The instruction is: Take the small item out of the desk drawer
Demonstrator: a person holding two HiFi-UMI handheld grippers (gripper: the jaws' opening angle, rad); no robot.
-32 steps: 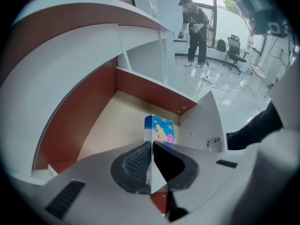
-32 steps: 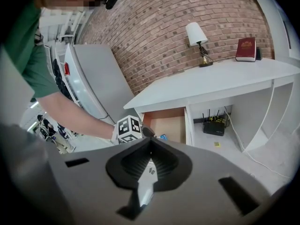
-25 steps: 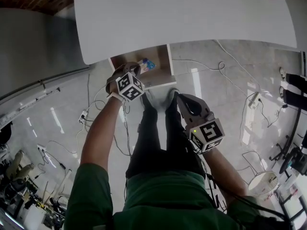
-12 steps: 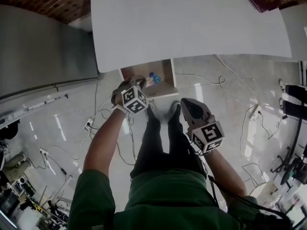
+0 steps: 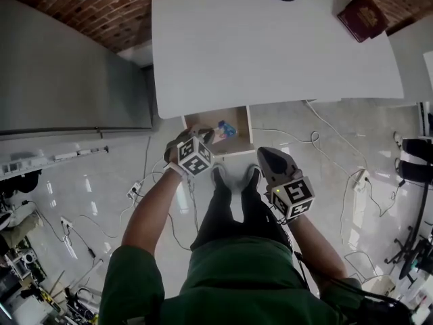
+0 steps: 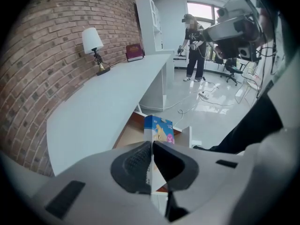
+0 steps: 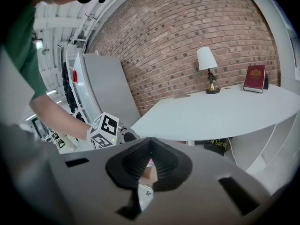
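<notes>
Small box (image 6: 159, 128) — blue, printed — is pinched in the clenched left gripper (image 6: 152, 146), above the open drawer (image 5: 203, 122) at the desk's (image 5: 270, 53) six o'clock edge; right gripper (image 7: 150, 144) clenched, empty.

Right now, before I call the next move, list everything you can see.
desk: one, white, against the brick wall
drawer: one, wood-lined, open under the desk's front edge
small box: one, blue with cartoon print, over the open drawer
lamp: one, white shade, back of the desk
book: one, dark red, desk's back right corner
cabinet: one, grey, left of the desk
cables: several, white and dark, across the floor
other person: one, dark clothes, standing far off
left gripper: one, grey, shut on the small box
right gripper: one, grey, shut, facing the desk
</notes>
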